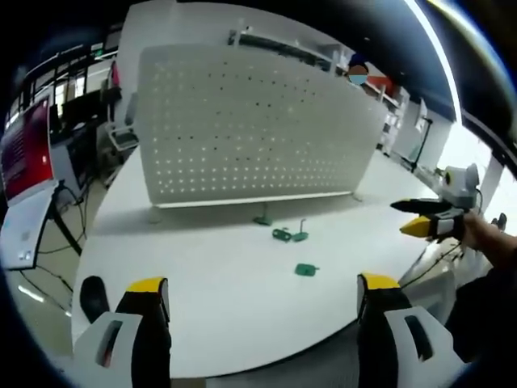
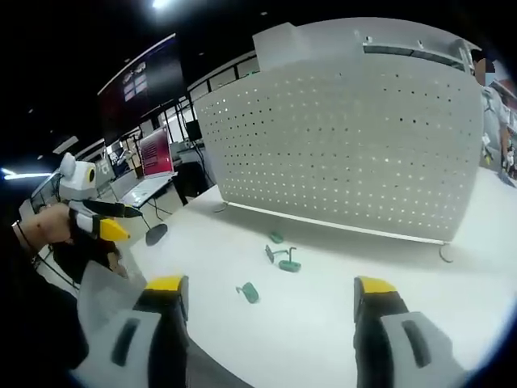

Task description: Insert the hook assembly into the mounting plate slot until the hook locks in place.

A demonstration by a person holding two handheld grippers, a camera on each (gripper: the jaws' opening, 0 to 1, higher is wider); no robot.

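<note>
Left gripper fingers: the left gripper (image 1: 262, 295) held its two yellow-tipped jaws spread wide with nothing between them, over the near edge of the table.
Right gripper fingers: the right gripper (image 2: 271, 295) likewise had its jaws set wide apart and empty.
Left gripper seen from the right gripper view: it appeared at the left side, held in a hand (image 2: 48, 226), with its yellow-tipped jaws close together and pointing toward the table.
Right gripper seen from the left gripper view: it appeared at the right side, held in a hand (image 1: 485, 234), jaws pointing inward over the table's edge.
Table: a white round-edged table (image 1: 202, 275) carried all the parts.
Pegboard: a white perforated pegboard panel (image 1: 250, 129) stood upright on small feet across the far half of the table, with rows of small holes over its face.
Hook pieces: small green hook pieces (image 1: 289, 235) lay in a loose cluster on the table in front of the panel; at least one had a thin bent wire rising from a green base. In the right gripper view the same cluster (image 2: 283, 259) lay just ahead of the panel's lower edge.
Separate green piece: one flat green piece (image 1: 305, 270) lay apart from the cluster, nearer the grippers (image 2: 248, 293).
Further green piece: another small one (image 1: 262, 220) sat close to the panel's base.
Containers: none could be made out.
Surroundings: a red-lit monitor (image 1: 24, 149) stood off the table.
</note>
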